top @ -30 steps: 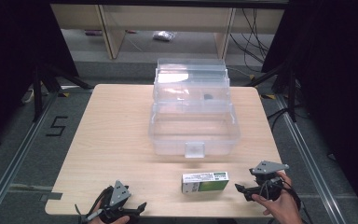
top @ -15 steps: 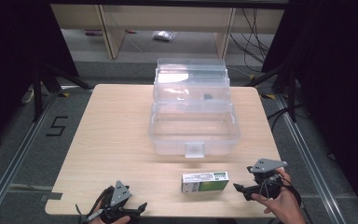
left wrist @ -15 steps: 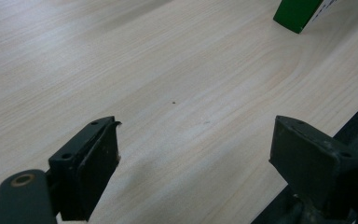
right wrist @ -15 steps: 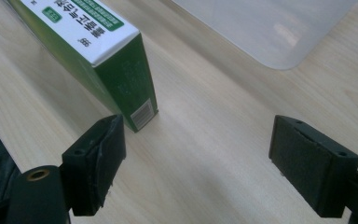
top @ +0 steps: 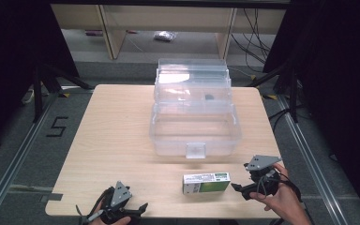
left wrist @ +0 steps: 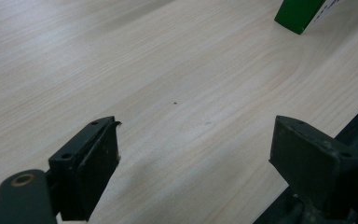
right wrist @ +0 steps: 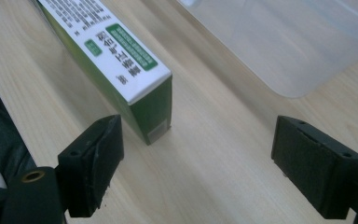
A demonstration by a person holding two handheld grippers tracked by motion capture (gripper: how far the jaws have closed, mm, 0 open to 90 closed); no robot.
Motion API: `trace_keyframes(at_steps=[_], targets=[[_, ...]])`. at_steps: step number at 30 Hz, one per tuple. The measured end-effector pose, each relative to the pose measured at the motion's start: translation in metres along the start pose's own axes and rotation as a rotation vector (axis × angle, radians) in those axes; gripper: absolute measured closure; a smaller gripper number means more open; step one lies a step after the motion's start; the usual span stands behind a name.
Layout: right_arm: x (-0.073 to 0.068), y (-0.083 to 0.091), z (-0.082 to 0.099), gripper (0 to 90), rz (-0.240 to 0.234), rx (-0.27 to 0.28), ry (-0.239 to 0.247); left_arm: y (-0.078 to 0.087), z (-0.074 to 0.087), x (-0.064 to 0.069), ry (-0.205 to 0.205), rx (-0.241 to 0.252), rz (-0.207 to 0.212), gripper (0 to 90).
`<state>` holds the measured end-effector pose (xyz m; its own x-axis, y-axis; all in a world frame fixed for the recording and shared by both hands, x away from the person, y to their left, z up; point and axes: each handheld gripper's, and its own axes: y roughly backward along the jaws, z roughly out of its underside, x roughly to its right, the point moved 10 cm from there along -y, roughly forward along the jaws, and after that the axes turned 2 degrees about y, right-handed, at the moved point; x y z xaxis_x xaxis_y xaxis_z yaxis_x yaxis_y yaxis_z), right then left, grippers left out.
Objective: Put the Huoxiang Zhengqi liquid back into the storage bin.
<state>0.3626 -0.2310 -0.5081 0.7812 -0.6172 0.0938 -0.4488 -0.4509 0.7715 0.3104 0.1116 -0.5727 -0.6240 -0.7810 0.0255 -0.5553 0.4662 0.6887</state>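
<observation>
1. Small carton (top: 206, 182): a long, flat box lying on its broad face near the front edge of the table (top: 117, 140). Top face white with a green rounded panel toward its right end and lines of small print too fine to read from the high view. Long front side is green.
2. Right gripper view of the carton (right wrist: 121, 70): white top bears green printed blocks and characters; the end face is dark green with a small pale label at its lower corner. Corners look crisp, no dents visible.
3. Position: the carton sits just in front of the clear plastic box (top: 194, 129), apart from it, roughly below the box's front latch tab (top: 195, 150).
4. Clear plastic box: lid tipped open toward the back. A small dark item (top: 209, 98) shows through the plastic at the back; cannot tell what it is.
5. Right gripper (top: 238, 188): held in the person's right hand (top: 281, 201), just right of the carton's end, jaws spread wide and grasping nothing. In its own view the carton's end stands near the left jaw, not touching it.
6. Left gripper (top: 140, 207): at the front left of the table, well apart from the carton, jaws released and wide over bare wood. A green corner of the carton (left wrist: 303, 14) shows at the top of its own view.
</observation>
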Motion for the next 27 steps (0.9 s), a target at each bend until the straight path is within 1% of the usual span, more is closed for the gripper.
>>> trace_keyframes(at_steps=[1,2,3,4,5,6,7,8,9,10,11,12,13,14,16,17,18,19,22,23,24,25,26,27], targets=[[0.0,0.001,-0.002,17.6,0.0,-0.001,0.013,0.0,0.001,0.001,0.005,-0.013,0.011,14.8],[0.0,0.001,-0.002,17.6,0.0,-0.001,0.013,0.0,0.001,0.001,0.005,-0.013,0.011,14.8],[-0.003,0.002,-0.003,17.6,-0.014,-0.016,0.003,0.0,-0.002,0.002,0.018,0.016,0.003,14.8],[-0.002,0.002,-0.009,17.7,-0.013,-0.013,0.043,0.001,-0.001,0.002,0.007,-0.002,0.013,14.8],[-0.002,0.002,-0.009,17.7,-0.013,-0.013,0.043,0.001,-0.001,0.002,0.007,-0.002,0.013,14.8],[-0.003,0.0,-0.014,17.6,-0.016,-0.003,0.068,0.0,-0.001,0.001,0.01,0.009,0.0,14.8],[-0.003,0.0,-0.015,17.6,-0.018,-0.007,0.078,0.0,-0.001,0.002,0.01,0.009,0.005,14.8],[-0.003,0.0,-0.015,17.6,-0.018,-0.007,0.078,0.0,-0.001,0.002,0.01,0.009,0.005,14.8],[-0.008,-0.001,-0.016,18.1,-0.04,-0.015,0.086,0.002,0.001,-0.001,-0.018,-0.015,0.013,14.8],[-0.009,-0.001,-0.016,18.4,-0.047,-0.024,0.099,0.002,0.001,-0.001,-0.018,-0.015,0.013,14.8],[-0.01,-0.002,-0.018,18.2,-0.042,-0.014,0.104,0.002,0.001,0.0,-0.001,-0.015,0.01,14.7],[-0.01,-0.002,-0.018,18.2,-0.042,-0.014,0.104,0.002,0.001,0.0,-0.001,-0.015,0.01,14.8],[-0.011,-0.001,-0.017,18.1,-0.044,-0.031,0.12,-0.002,-0.003,0.003,0.047,0.038,-0.004,14.8],[-0.015,-0.001,-0.019,18.2,-0.052,-0.023,0.117,0.001,0.0,0.001,0.003,-0.008,0.009,14.8],[-0.017,0.0,-0.02,18.2,-0.06,-0.03,0.125,0.001,0.0,0.002,0.007,-0.003,0.012,14.8],[-0.019,0.0,-0.021,18.2,-0.057,-0.029,0.123,0.0,0.0,0.0,-0.005,-0.005,-0.003,14.8],[-0.021,-0.001,-0.022,18.3,-0.068,-0.038,0.142,0.0,0.0,0.001,0.005,0.0,-0.003,14.8],[-0.021,-0.002,-0.024,18.3,-0.068,-0.035,0.148,0.0,0.0,0.001,0.008,-0.001,-0.004,14.8],[-0.025,-0.004,-0.028,18.4,-0.071,-0.046,0.156,0.0,0.0,0.001,0.002,0.001,0.006,14.8],[-0.025,-0.004,-0.029,18.4,-0.071,-0.056,0.169,-0.001,-0.002,0.003,0.029,0.022,0.008,14.8],[-0.025,-0.007,-0.031,18.4,-0.06,-0.051,0.174,-0.001,-0.002,0.004,0.035,0.019,0.018,14.8],[-0.026,-0.007,-0.032,18.4,-0.071,-0.06,0.183,0.0,0.0,0.0,-0.004,0.0,0.004,14.8],[-0.028,-0.009,-0.035,18.5,-0.074,-0.06,0.191,0.0,-0.001,0.001,0.008,0.007,0.004,14.8],[-0.03,-0.01,-0.037,18.5,-0.077,-0.065,0.199,0.001,0.0,0.0,-0.003,-0.004,0.004,14.8]])
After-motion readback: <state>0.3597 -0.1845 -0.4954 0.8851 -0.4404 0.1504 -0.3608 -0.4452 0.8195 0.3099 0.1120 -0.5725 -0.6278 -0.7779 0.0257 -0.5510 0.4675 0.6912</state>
